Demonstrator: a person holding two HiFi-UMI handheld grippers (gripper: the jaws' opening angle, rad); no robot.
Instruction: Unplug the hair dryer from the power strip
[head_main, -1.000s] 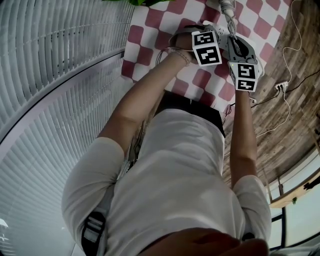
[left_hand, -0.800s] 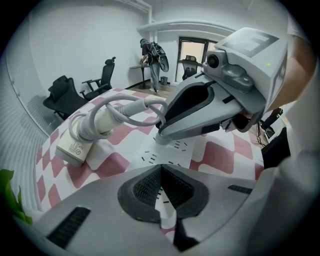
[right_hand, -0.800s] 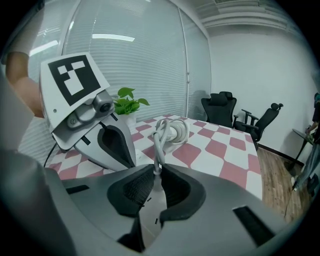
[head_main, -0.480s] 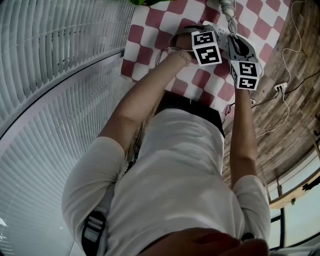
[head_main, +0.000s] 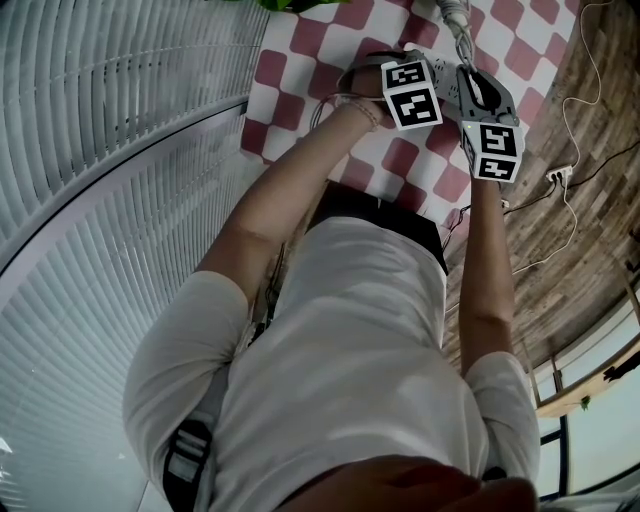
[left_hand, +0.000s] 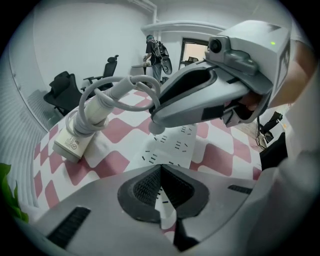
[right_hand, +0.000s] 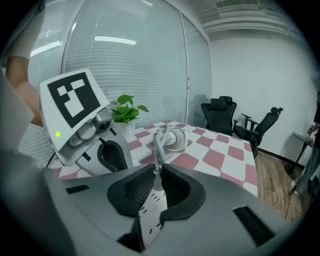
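The right hand-held gripper (right_hand: 156, 170) was clamped on the hair dryer's cord (right_hand: 160, 142) at the power strip (left_hand: 172, 147) on the table (left_hand: 107, 162). The left hand-held gripper (left_hand: 161, 170), jaws together, sat over the strip. A tug might have slipped along the cord or lifted the strip.

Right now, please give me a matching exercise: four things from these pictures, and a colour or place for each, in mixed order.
1 power strip
2 grey cable
3 office chairs
4 plant

a green
b black
c white, on the checked cloth
d between the right gripper's jaws

Pairs: 1c, 2d, 3b, 4a.
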